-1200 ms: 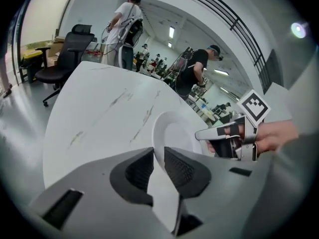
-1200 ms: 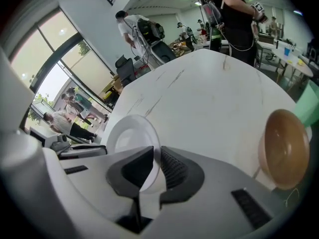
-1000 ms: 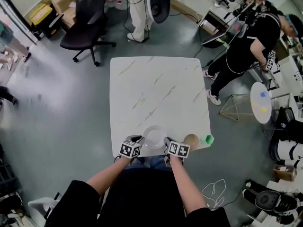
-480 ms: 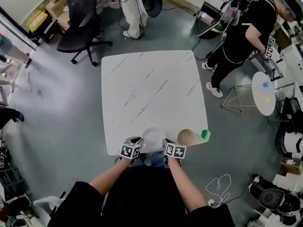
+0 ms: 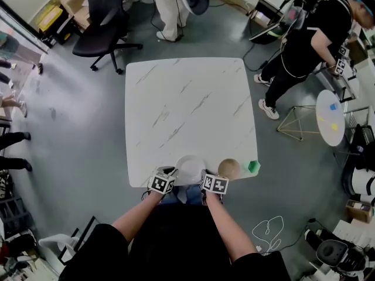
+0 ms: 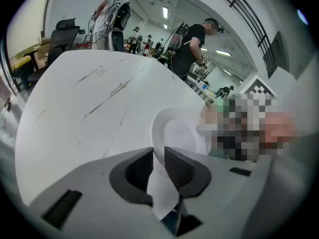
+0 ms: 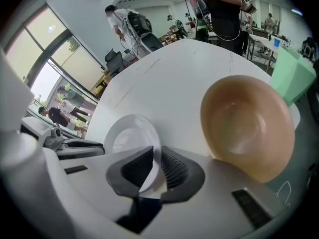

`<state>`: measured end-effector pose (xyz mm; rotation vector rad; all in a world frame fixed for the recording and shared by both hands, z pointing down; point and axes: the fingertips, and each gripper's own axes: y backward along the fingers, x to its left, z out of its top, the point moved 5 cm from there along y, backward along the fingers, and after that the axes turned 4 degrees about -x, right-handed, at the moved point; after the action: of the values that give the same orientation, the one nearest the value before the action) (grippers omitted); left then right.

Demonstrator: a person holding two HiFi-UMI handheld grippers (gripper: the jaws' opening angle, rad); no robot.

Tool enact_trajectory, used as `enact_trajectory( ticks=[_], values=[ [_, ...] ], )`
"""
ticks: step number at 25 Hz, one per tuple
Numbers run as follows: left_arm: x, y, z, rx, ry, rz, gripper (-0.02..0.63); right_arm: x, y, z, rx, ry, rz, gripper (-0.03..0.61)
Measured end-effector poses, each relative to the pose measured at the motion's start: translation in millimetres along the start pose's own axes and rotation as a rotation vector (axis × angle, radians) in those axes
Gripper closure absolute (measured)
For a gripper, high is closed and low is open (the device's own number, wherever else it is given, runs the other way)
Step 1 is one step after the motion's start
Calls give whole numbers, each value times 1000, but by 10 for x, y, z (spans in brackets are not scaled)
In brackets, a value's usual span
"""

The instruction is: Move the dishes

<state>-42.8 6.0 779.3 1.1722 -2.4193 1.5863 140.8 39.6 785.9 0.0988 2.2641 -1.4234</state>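
A white plate sits at the near edge of the white marble table. My left gripper is shut on the plate's left rim; its jaws pinch the rim between the ribbed pads. My right gripper is shut on the right rim of the same plate. A tan bowl stands just right of the plate, large in the right gripper view. A green cup stands right of the bowl near the table corner, also seen as a green block.
A black office chair stands beyond the far left corner. A person in black bends at the far right, and another in white stands behind the table. A small round white table is off to the right.
The view shifted slightly; both grippers stay clamped on the plate at the near edge. The plate, bowl and cup keep their places relative to each other.
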Motion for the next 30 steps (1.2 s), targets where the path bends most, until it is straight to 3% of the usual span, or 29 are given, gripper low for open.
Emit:
enact_trajectory(
  ticks=[10,18,22,25,27,30],
  values=[
    [34,71,-38,-57,6,1,535,38,49,22,-10,16,-22,512],
    [-6,423,50,-164,11,-47,535,234,416,-87,-116,109,-83,506],
    [-148,586,36,-181,28,-176,537,496,660,-60,-239,116,-31,518],
    [-302,749,37,-234,28,-235,582,754,835,-46,-287,218,18,545],
    [-387,865,79,-304,5,-229,595,936,892,-47,-302,313,72,560],
    [-558,1092,185,-426,-25,-127,597,1166,1033,-65,-321,384,185,561]
  ],
)
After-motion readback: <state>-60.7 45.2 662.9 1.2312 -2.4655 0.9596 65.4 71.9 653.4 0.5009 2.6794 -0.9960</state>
